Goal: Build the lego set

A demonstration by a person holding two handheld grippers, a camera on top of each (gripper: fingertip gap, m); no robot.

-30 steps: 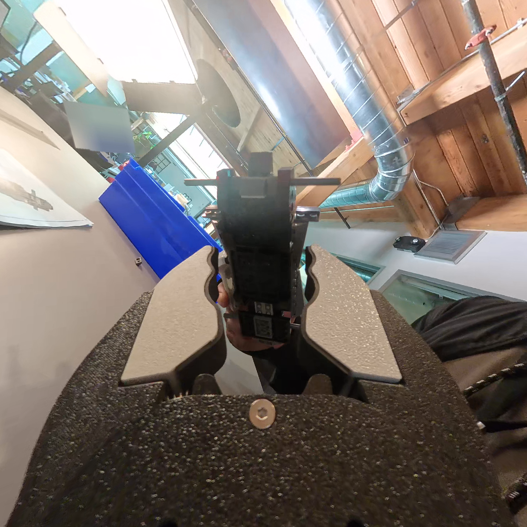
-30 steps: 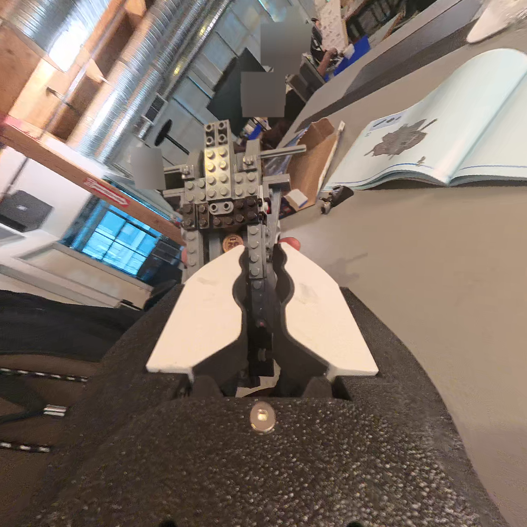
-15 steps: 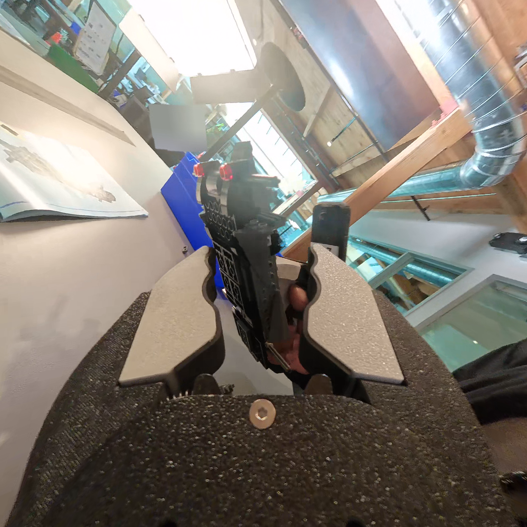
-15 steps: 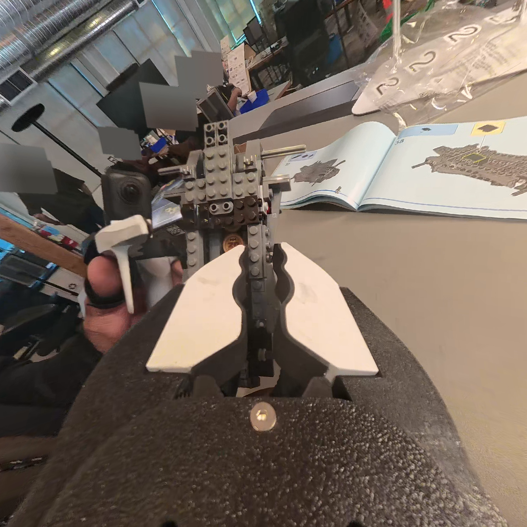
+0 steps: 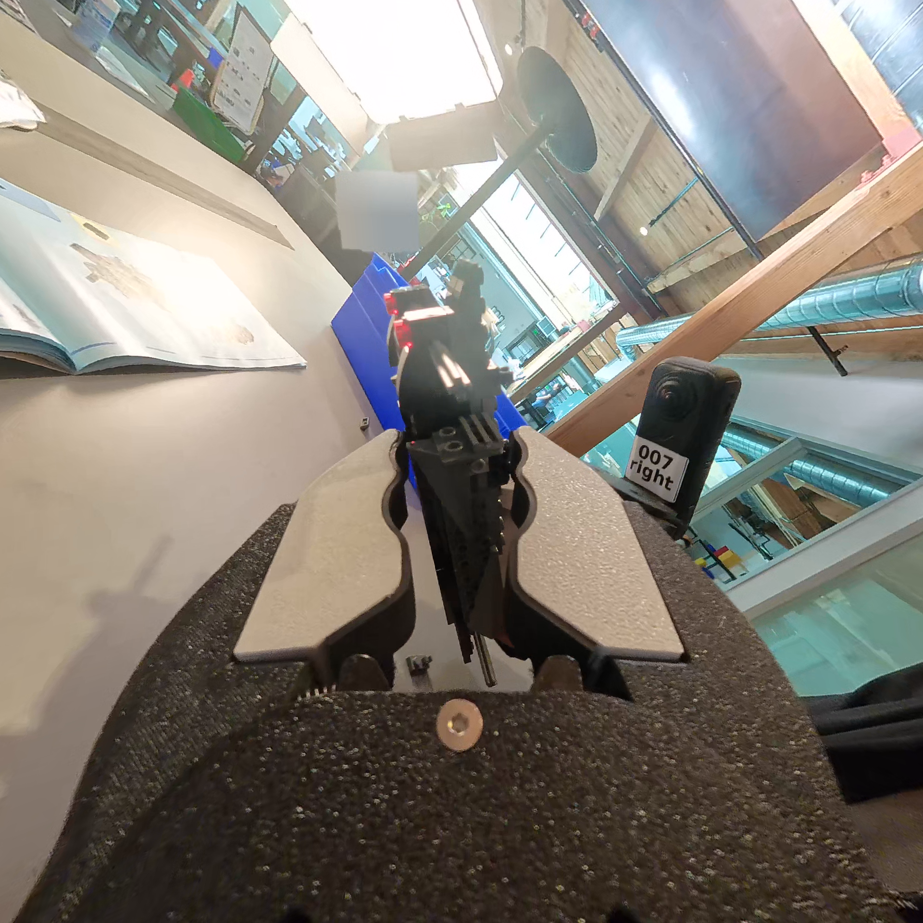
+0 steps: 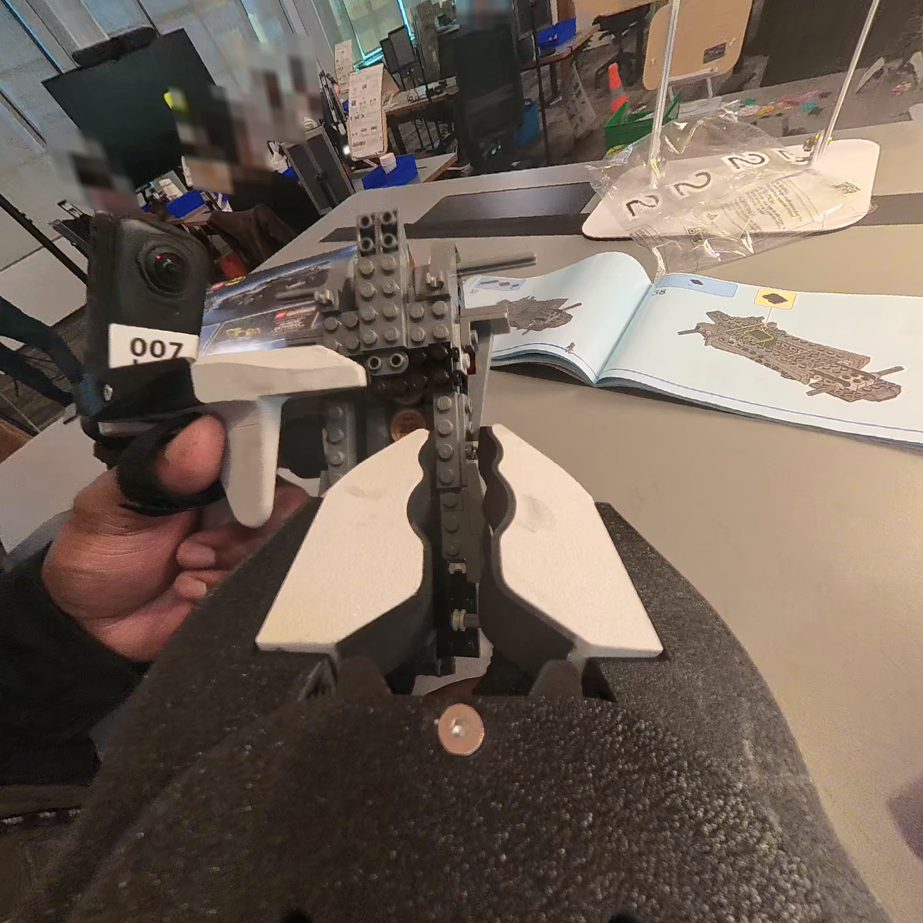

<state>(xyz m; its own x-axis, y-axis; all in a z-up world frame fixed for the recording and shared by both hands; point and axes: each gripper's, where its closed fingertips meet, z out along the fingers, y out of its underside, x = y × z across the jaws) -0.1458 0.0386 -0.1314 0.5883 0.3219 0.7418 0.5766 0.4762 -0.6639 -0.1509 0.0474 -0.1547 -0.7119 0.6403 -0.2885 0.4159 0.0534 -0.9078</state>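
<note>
The grey brick model [image 6: 399, 319] stands between the right gripper [image 6: 457, 439] pads, clamped, long axis pointing away along the fingers. The left gripper [image 5: 457, 444] closes around it from the side; pad contact unclear.

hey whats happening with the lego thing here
A person is holding a grey and black brick-built model with two handheld claws. The right claw is clamped on a narrow studded strip of the model, and the left claw has come in from the side and closed around its dark body. An open instruction booklet lies on the grey table beside them.
</note>
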